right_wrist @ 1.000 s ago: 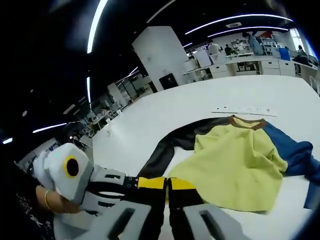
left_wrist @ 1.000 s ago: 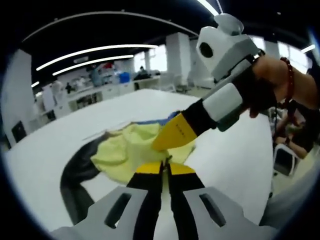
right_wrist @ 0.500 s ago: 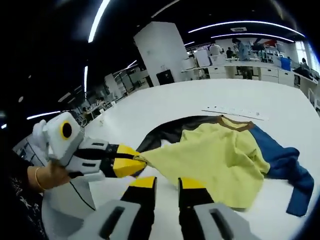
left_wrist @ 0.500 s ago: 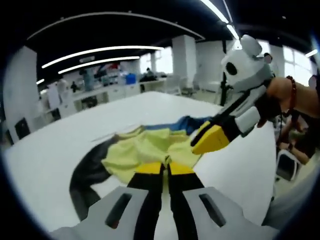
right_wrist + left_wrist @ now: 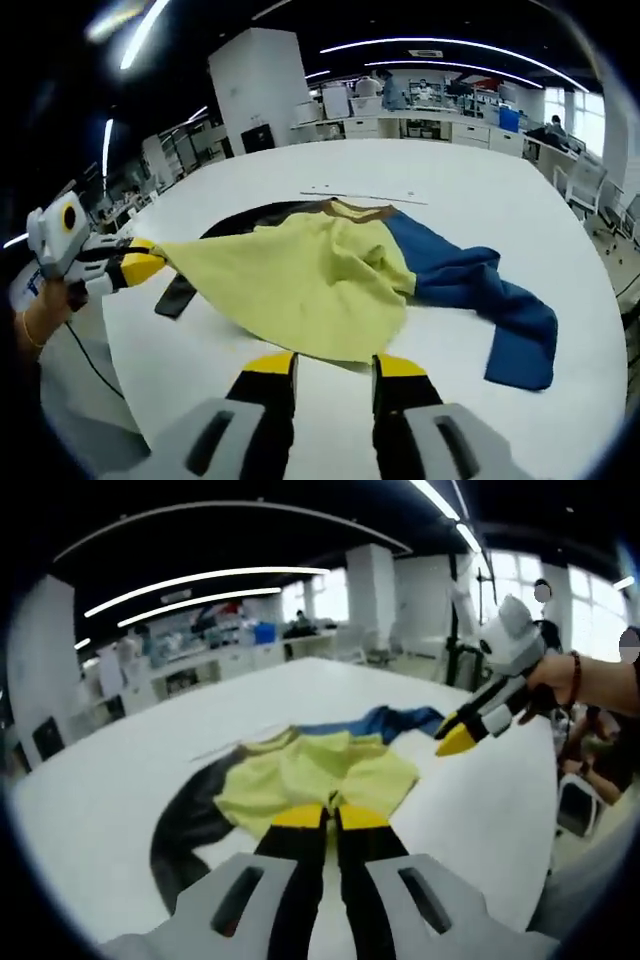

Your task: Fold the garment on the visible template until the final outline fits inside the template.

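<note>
Left gripper point(image 5: 150, 262) pinches the garment point(image 5: 300, 280) hem, lifting it off the worktop point(image 5: 480, 200), right gripper point(image 5: 335, 365) open; next, lay the fold across.

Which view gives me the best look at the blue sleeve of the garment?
The right gripper view: the blue sleeve lies spread over the white table, its whole length visible beside the yellow body. In the left gripper view the blue sleeve is just a thin strip behind the yellow cloth.
</note>
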